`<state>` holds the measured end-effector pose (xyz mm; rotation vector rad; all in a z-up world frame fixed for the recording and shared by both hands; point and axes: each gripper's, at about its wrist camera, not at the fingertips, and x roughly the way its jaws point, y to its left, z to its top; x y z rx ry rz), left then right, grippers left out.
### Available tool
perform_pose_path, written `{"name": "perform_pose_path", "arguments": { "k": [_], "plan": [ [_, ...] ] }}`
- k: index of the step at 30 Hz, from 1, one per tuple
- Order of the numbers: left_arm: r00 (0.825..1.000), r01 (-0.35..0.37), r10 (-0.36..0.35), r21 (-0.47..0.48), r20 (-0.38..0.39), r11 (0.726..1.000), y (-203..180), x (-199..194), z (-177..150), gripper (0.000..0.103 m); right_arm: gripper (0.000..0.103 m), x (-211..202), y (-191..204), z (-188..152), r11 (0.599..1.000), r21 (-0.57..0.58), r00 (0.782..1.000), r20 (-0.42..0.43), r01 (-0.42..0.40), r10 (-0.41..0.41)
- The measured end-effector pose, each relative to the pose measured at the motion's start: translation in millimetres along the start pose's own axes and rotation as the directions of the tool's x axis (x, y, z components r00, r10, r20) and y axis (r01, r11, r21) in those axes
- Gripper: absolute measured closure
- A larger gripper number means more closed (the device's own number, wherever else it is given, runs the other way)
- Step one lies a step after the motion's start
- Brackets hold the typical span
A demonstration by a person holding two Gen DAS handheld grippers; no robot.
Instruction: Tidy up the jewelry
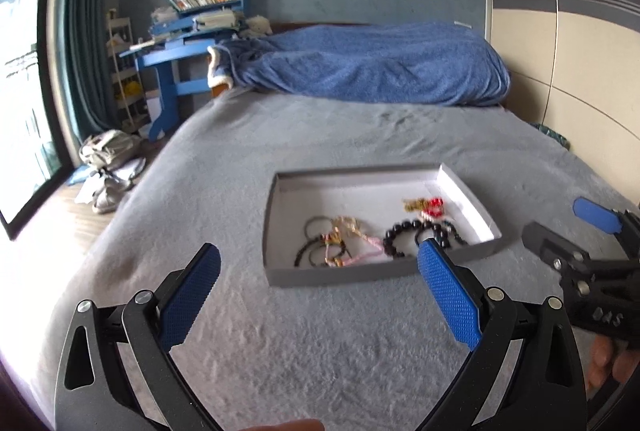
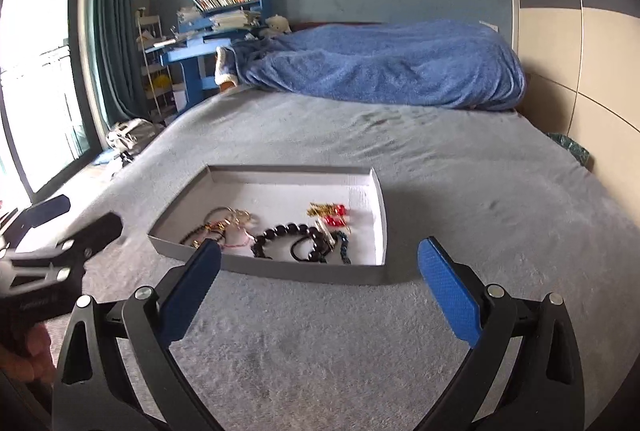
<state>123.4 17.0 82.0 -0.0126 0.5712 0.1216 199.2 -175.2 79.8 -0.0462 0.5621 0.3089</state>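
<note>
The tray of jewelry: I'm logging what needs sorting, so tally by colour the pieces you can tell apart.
In the grey tray:
Black bead bracelets: 1
Red-and-gold pieces: 1
Pink cords: 1
Teal chains: 1
Total: 4 distinct; the tangled dark loops and gold bits are too blurred to count.

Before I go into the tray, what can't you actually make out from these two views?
- Tangled bracelets, left wrist view: motion blur; pieces can't be counted.
- Black bead bracelet, right wrist view: near part hidden behind the tray's front wall.
- Red-and-gold piece: too small to identify.
- Right hand-held gripper, left wrist view: cut off by the edge.
</note>
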Motion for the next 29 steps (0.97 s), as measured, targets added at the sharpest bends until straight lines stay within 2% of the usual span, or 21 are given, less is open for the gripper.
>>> {"name": "perform_pose_path", "arguments": {
  "k": [6,12,21,29],
  "plan": [
    [1.000,0.027,-0.027,0.011,-0.010,1.000,-3,15,-5,0.005,0.006,20,-2,-4,1.000,0.030,0.999,-0.048,0.009,-0.008],
    [1.000,0.014,-0.014,0.058,-0.007,0.998,-10,25,-8,0.005,0.006,27,5,-7,1.000,-0.020,0.999,-0.048,0.007,-0.008],
    [1.000,0.006,-0.005,0.044,-0.011,0.999,-5,27,-8,0.005,0.005,32,9,-8,0.998,-0.062,0.999,-0.052,-0.010,0.007],
    [0.999,-0.021,0.021,0.005,-0.026,1.000,5,30,-8,0.005,0.006,36,1,-8,0.999,-0.032,0.998,-0.060,-0.014,0.012]
  ]
}}
